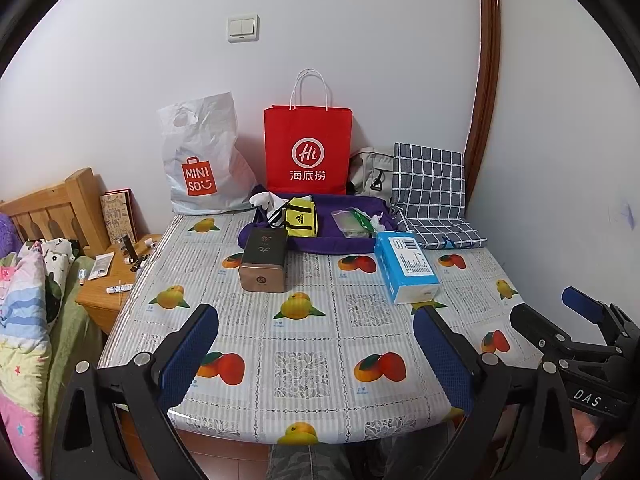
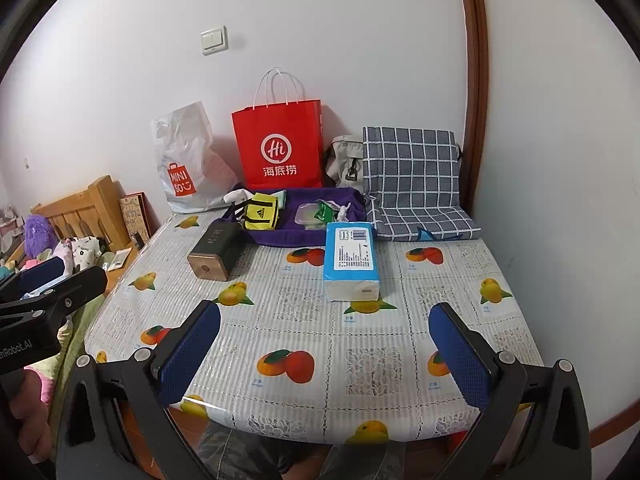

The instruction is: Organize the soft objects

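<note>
A blue tissue pack [image 1: 405,265] [image 2: 352,258] lies on the fruit-print table [image 1: 312,336] right of centre. A purple cloth [image 1: 316,236] [image 2: 296,228] at the back holds a yellow Adidas pouch [image 1: 301,221] [image 2: 262,215], a clear plastic packet [image 1: 349,222] [image 2: 314,213] and a white plush piece [image 1: 262,199]. A grey checked cushion [image 1: 432,196] [image 2: 416,184] leans in the back right corner. My left gripper [image 1: 316,348] [image 2: 60,280] is open and empty above the table's near edge. My right gripper [image 2: 324,348] [image 1: 560,312] is open and empty beside it.
A dark tin box [image 1: 264,260] [image 2: 216,250] stands left of the tissue pack. A red paper bag [image 1: 308,152] [image 2: 280,148], a white Miniso bag [image 1: 200,160] [image 2: 188,160] and a beige bag [image 1: 372,176] [image 2: 346,162] stand against the wall. A bed [image 1: 28,300] and wooden nightstand [image 1: 116,276] are on the left.
</note>
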`<state>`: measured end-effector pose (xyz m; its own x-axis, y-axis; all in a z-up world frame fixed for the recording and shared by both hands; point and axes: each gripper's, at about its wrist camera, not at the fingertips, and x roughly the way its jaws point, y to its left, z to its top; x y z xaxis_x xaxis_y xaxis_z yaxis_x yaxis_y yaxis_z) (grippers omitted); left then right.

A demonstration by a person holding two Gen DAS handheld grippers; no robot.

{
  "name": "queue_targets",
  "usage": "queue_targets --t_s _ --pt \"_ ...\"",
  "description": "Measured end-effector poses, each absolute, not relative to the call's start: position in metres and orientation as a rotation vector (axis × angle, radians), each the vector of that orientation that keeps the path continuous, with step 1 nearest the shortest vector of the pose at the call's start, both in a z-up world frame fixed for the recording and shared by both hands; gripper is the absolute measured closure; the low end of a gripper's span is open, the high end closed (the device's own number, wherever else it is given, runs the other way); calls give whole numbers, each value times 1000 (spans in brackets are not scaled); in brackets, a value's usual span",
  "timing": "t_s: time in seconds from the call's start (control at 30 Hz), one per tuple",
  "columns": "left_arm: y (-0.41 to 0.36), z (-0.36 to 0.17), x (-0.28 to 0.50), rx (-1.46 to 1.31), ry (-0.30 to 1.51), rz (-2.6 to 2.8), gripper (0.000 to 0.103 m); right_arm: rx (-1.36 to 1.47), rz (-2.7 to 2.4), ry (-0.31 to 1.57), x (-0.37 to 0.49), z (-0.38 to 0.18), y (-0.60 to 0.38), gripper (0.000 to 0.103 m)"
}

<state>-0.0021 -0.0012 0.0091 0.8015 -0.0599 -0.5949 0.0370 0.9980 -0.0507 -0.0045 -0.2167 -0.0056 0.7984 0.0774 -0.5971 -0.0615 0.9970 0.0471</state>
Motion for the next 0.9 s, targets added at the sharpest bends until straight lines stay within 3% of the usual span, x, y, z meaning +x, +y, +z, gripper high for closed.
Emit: queue_targets --t_s 0.9 --pt "0 10 -4 -33 637 -49 4 27 74 635 -5 0 -218 0"
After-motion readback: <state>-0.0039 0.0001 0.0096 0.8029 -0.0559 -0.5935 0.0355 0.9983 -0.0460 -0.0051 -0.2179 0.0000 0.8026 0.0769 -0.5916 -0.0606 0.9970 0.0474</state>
